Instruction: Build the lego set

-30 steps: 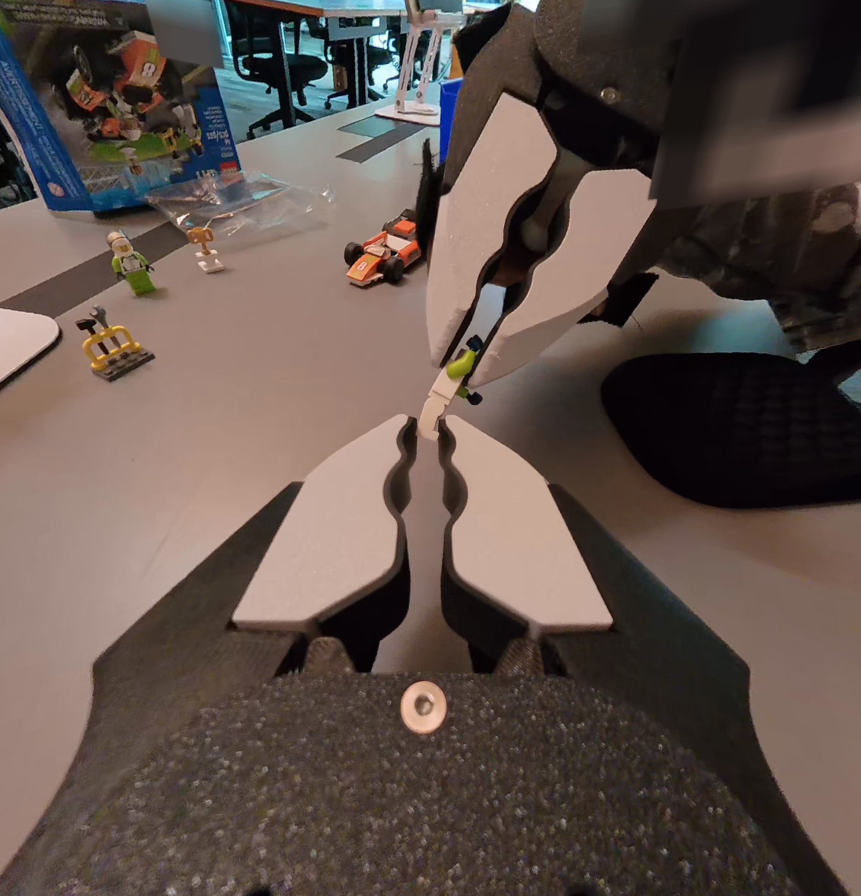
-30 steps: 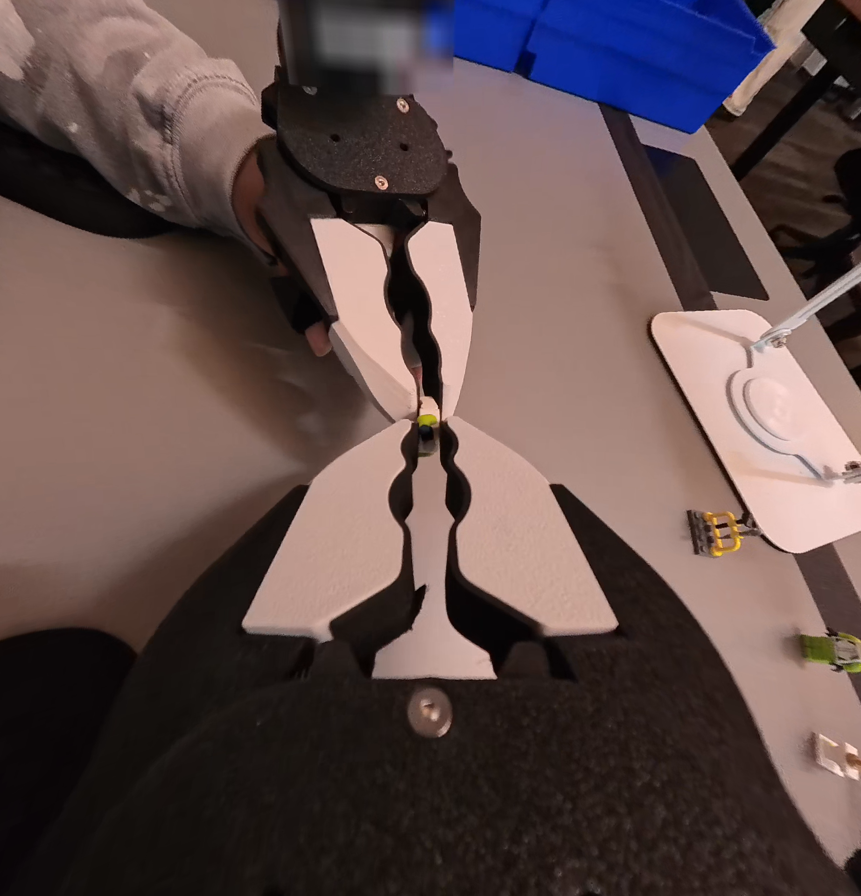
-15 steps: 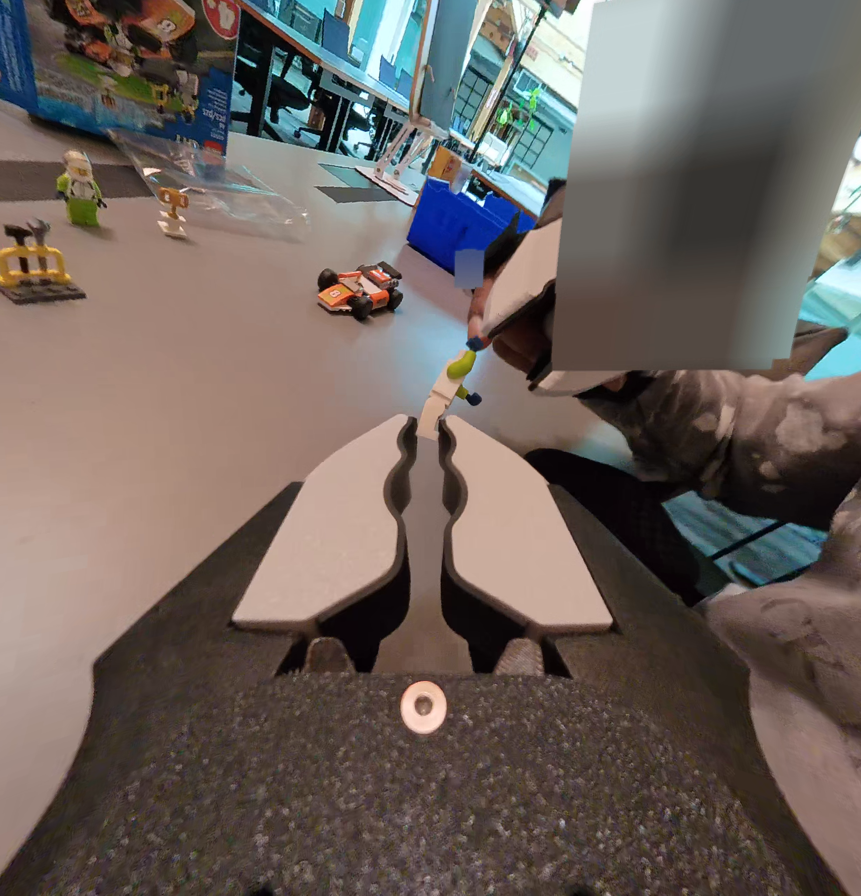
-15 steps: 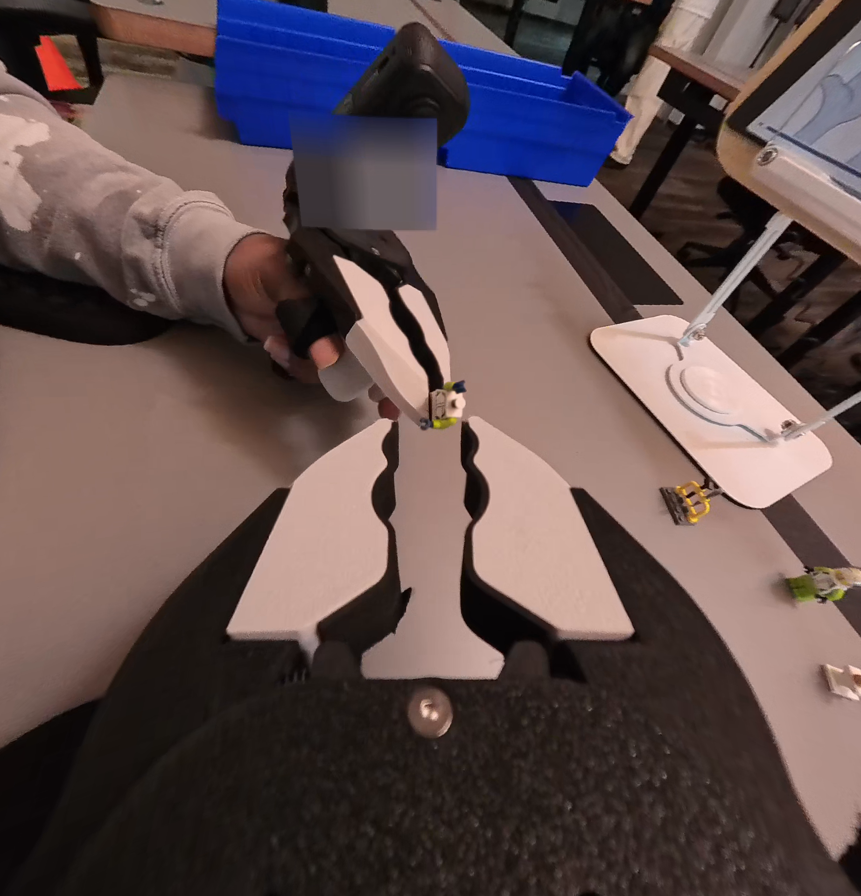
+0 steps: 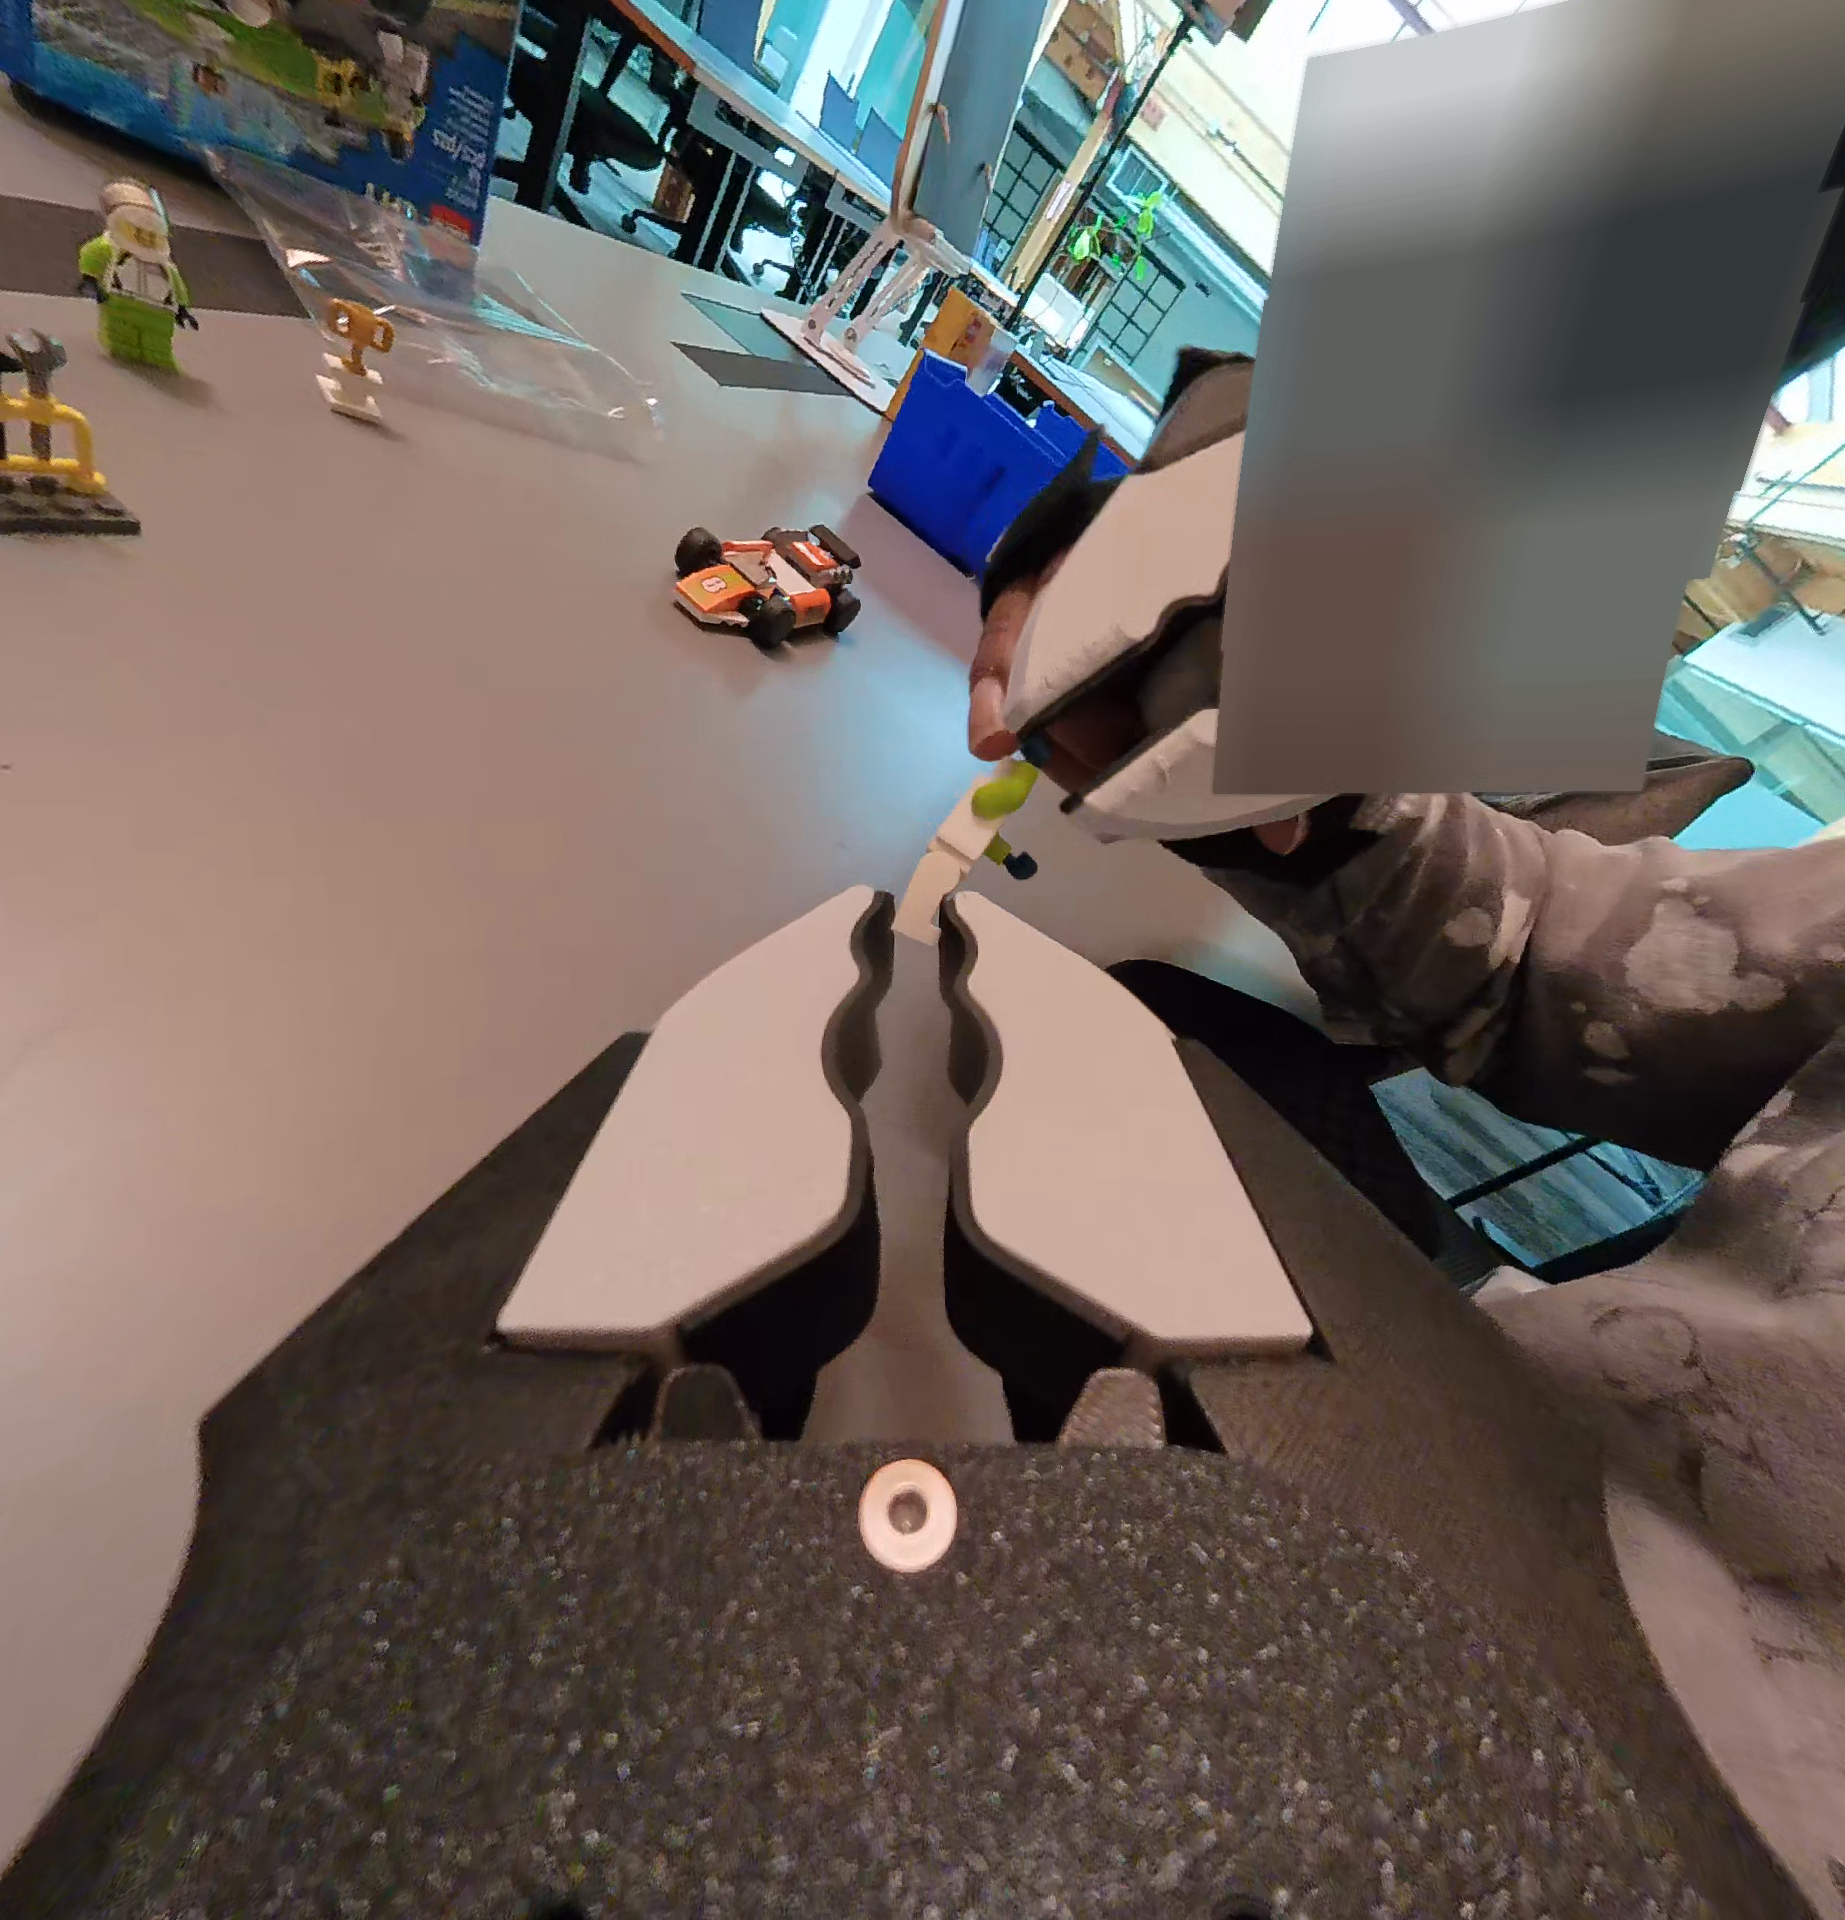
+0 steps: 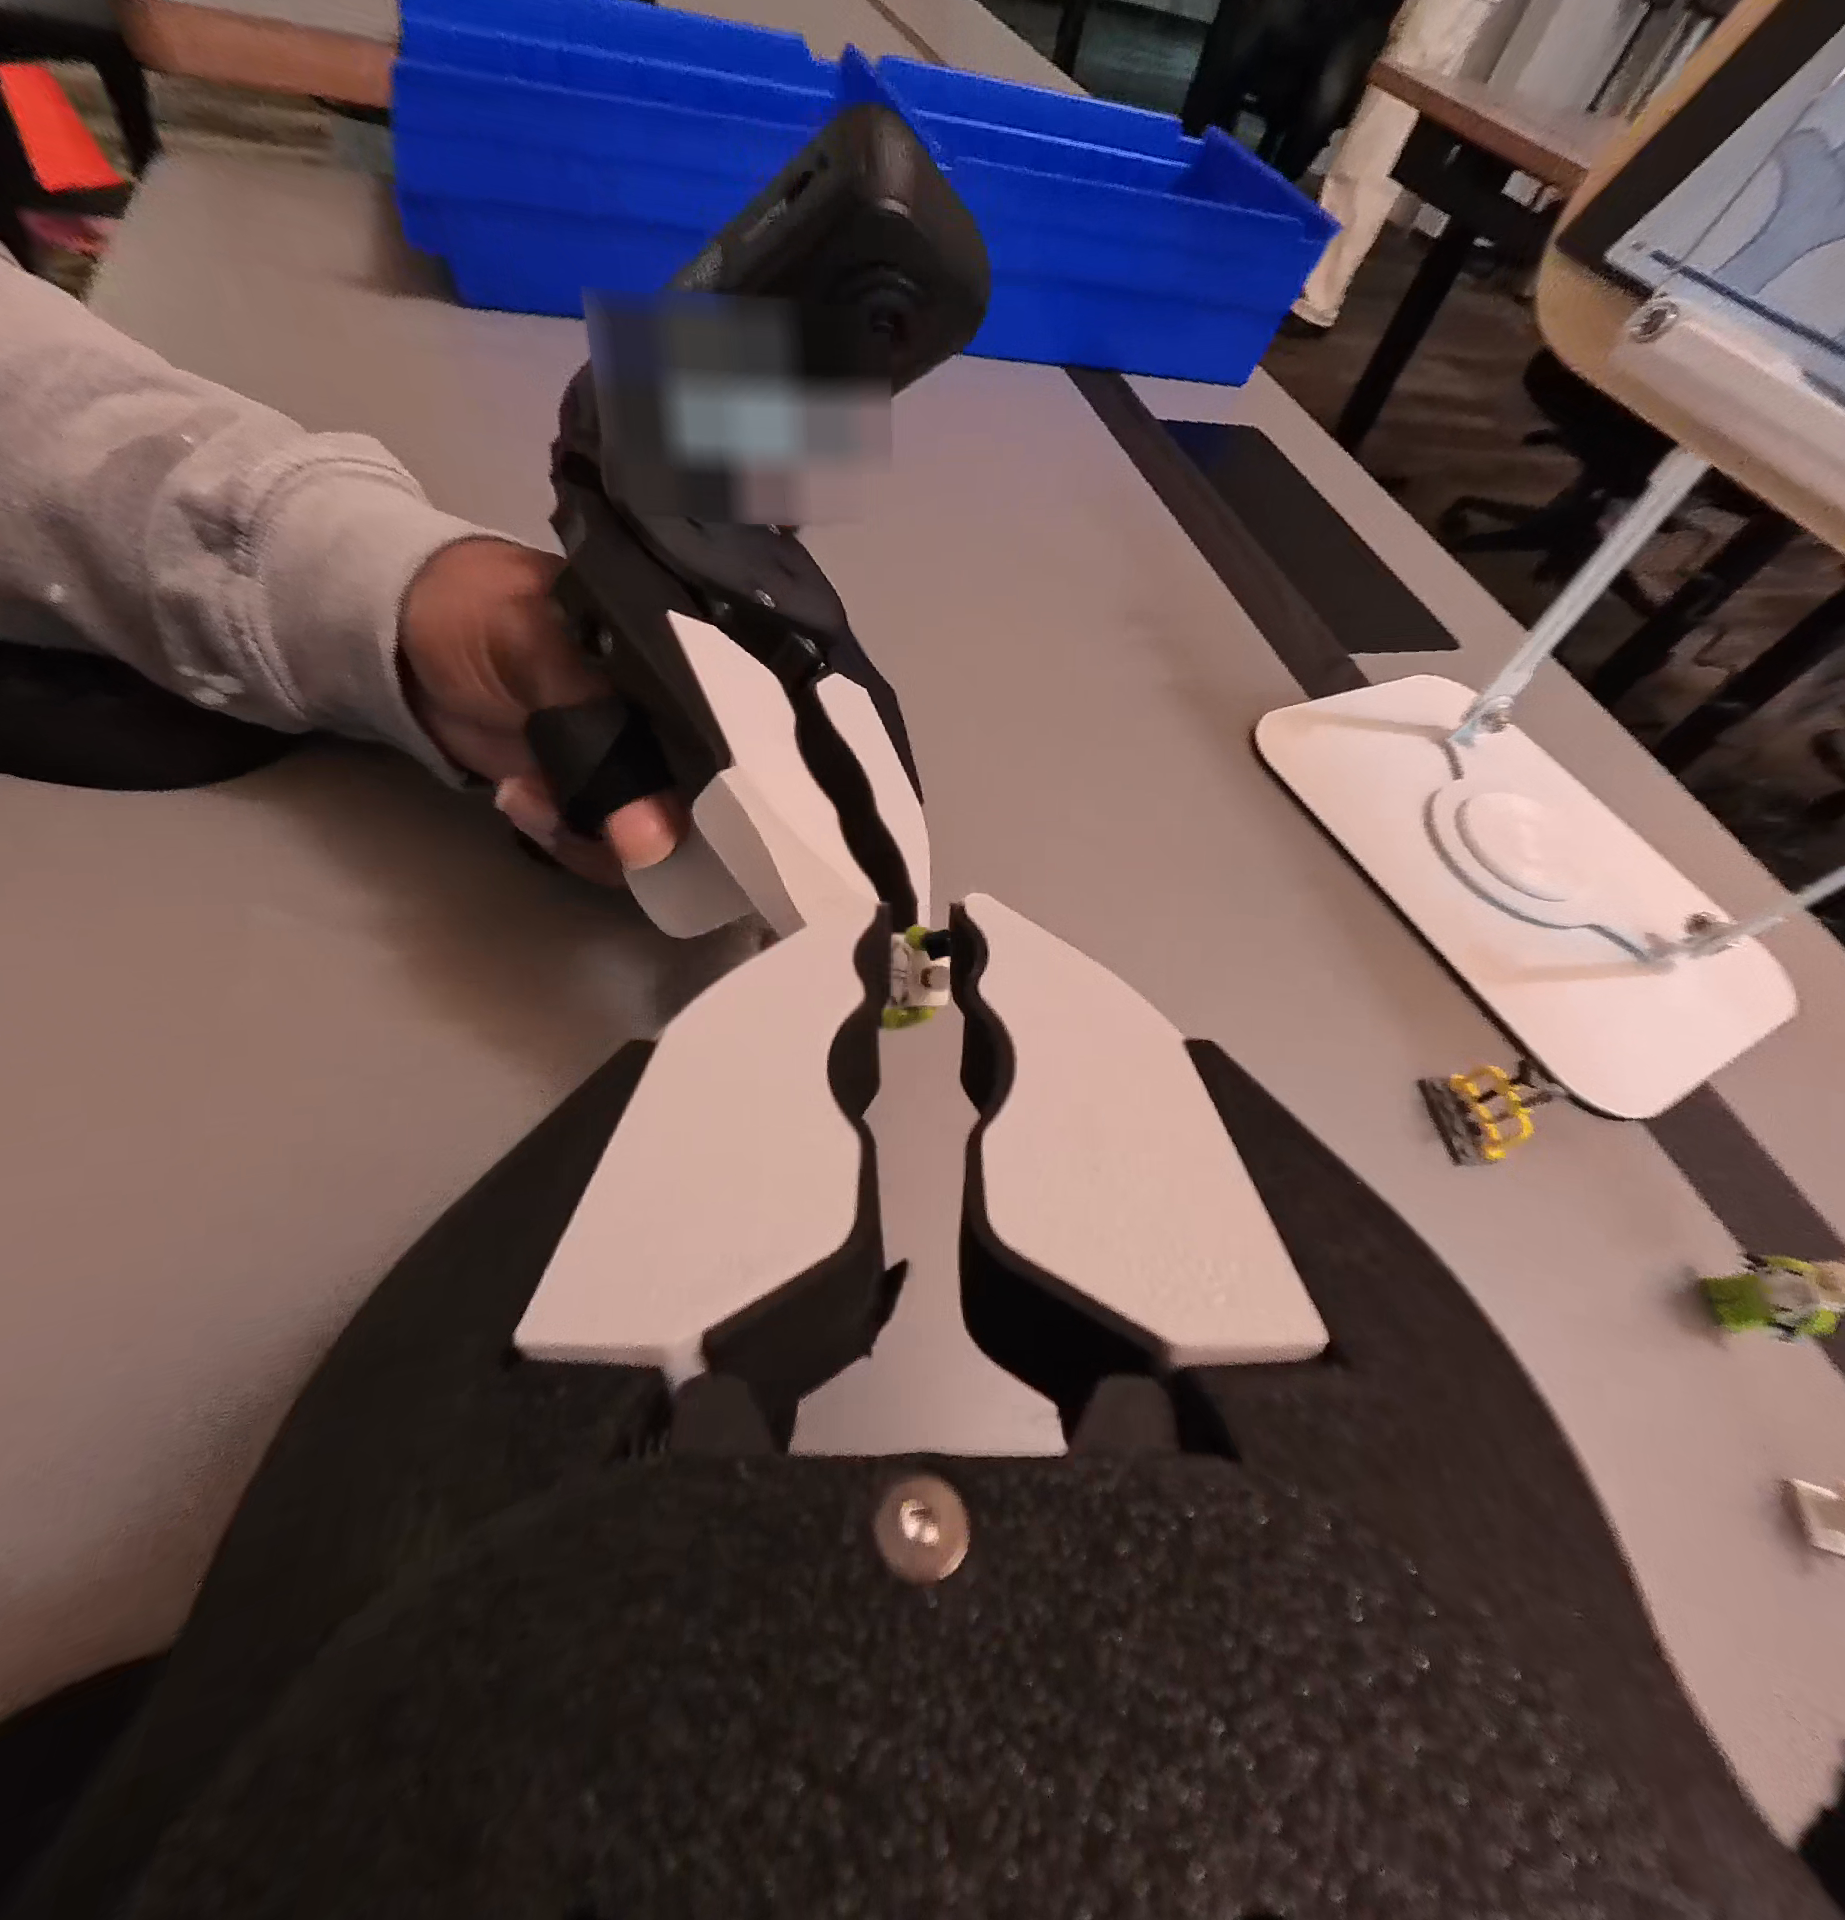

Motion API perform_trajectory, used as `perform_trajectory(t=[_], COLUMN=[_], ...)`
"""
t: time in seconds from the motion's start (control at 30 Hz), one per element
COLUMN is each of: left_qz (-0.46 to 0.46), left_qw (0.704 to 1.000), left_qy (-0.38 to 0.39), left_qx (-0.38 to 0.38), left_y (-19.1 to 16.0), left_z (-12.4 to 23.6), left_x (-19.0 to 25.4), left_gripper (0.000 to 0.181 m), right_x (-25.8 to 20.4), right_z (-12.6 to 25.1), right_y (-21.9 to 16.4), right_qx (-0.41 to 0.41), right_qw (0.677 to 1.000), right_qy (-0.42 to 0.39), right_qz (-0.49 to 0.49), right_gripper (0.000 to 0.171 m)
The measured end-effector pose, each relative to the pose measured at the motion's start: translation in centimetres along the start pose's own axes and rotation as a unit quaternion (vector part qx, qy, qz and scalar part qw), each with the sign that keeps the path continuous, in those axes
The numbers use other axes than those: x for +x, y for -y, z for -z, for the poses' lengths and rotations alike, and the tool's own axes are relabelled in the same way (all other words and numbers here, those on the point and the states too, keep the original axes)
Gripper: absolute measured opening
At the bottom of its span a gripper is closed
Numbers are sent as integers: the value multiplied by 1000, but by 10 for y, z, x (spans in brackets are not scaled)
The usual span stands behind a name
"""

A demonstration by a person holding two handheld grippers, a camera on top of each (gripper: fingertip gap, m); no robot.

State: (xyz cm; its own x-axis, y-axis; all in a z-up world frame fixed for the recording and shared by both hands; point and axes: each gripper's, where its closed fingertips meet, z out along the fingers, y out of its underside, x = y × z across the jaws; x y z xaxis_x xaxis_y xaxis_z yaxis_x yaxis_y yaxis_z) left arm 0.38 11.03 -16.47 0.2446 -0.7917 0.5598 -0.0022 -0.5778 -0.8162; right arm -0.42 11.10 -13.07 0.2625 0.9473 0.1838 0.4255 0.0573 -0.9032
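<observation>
Left gripper (image 5: 910, 914): fingers nearly closed, clamping the white legs of a small headless figure (image 5: 965, 842) at their tips. The figure leans up and to the right, away from the gripper, clear of the grey table (image 5: 378, 790).

Right gripper (image 6: 920, 925): its fingertips sit on either side of the same figure (image 6: 913, 977) with a narrow gap between them; whether they actually press on it cannot be told. In the left wrist view this gripper (image 5: 1043, 764) reaches in from the right, its tips at the figure's lime shoulder.

Hands: one hand (image 6: 523, 717) in a grey sleeve holds the left gripper's black handle; the other hand (image 5: 1011, 634) shows behind the right gripper's fingers.

Table, far left in the left wrist view:
- finished figure in lime and white (image 5: 137, 275), standing
- gold trophy on a white base (image 5: 355, 358), just right of it
- yellow barrier with tools on a dark plate (image 5: 30, 457), nearer
- clear plastic bag (image 5: 461, 343) and printed box (image 5: 274, 83) behind

Table, middle: orange and white race car (image 5: 767, 582), well apart from the grippers.

Far right: blue bin (image 5: 965, 457). White lamp base (image 6: 1520, 894) beside the barrier in the right wrist view.
</observation>
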Motion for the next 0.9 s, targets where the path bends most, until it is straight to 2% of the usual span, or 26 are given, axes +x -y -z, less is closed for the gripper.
perform_trajectory(t=[0.07, 0.27, 0.4, 0.5, 0.63, 0.77, 0.9], left_qz=[8, 30, 21, 21, 30, 47, 63], left_qw=[1000, 999, 1000, 1000, 999, 998, 997], left_qy=[8, 17, 17, 20, 32, 46, 43], left_qx=[-2, 2, 6, 8, 6, 5, 7], left_y=[-1, -1, 2, 4, 3, 1, 0], left_z=[0, -2, 0, 1, 1, 2, 2], left_x=[-3, -5, -5, -6, -10, -15, -16], left_gripper=[9, 9, 9, 9, 9, 9, 9], right_x=[3, 1, 6, 5, 7, 7, 6], right_z=[-1, -1, -2, -4, -6, -10, -12], right_y=[-2, -4, -5, -6, -8, -11, -12], right_qx=[-10, -13, -17, -18, -37, -69, -77], right_qw=[999, 999, 999, 998, 988, 963, 954], right_qy=[-26, -42, -43, -48, -104, -156, -167], right_qz=[17, 22, 17, 32, 108, 210, 235], right_gripper=[4, 5, 17, 7, 6, 5, 4])
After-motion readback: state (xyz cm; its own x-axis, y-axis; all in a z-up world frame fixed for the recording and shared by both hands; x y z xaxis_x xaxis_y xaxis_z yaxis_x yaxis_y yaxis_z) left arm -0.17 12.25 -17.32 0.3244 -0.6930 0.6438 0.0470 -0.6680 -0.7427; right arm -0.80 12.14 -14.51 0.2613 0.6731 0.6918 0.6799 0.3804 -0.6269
